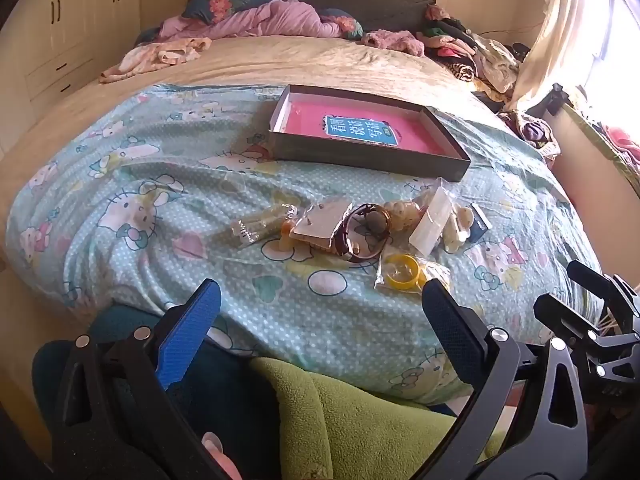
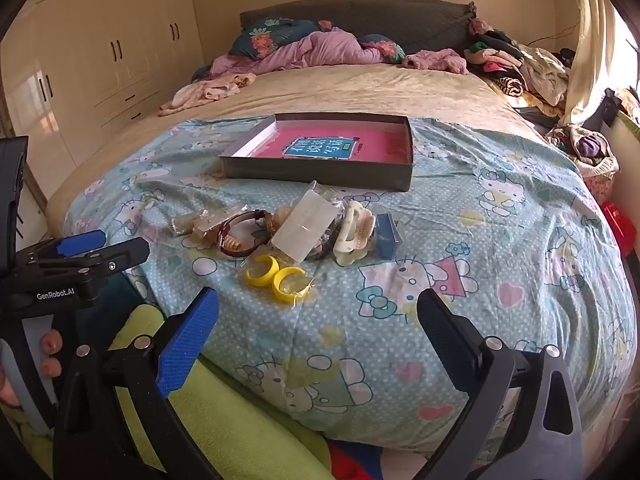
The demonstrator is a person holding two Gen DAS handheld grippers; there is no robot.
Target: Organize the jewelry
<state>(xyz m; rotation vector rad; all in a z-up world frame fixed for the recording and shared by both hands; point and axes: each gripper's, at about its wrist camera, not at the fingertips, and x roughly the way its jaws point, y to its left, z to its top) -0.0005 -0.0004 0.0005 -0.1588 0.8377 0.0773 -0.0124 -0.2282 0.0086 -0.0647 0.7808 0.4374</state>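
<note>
Bed (image 2: 360,92): wide, covered near the foot by a light blue cartoon-print sheet (image 2: 500,240) whose near edge curves down toward the camera; tan cover beyond it.

Jewelry pile (image 2: 288,232): mid-sheet, just in front of the shallow box, well back from the sheet's near edge. Contents made out: two yellow rings (image 2: 276,274) in a clear bag at the front, a dark brown bangle (image 2: 240,236), a white hair claw (image 2: 354,236), a small blue box (image 2: 388,236), a frosted plastic pouch (image 2: 306,226) lying over other pieces. Items overlap; those under the pouch and inside the crumpled bags at the pile's left end cannot be identified.

Shallow box (image 2: 320,174): dark, open-topped, pink inside with a blue label; nothing lies in it. Bare sheet to either side of it and of the pile.

Left hand-held gripper (image 1: 320,304): jaws spread wide, holding nothing, over the bed's near edge with open sheet between it and the pile.

Right hand-held gripper (image 2: 318,312): jaws likewise wide apart, holding nothing, short of the yellow rings.

Periphery: clothes heap (image 2: 512,68) at the far right corner, pillows and pink bedding at the headboard, wardrobe (image 2: 100,60) along the left. A green fleece (image 2: 248,420) fills the foreground, partly hidden behind the gripper frames. Window side washed out by glare
</note>
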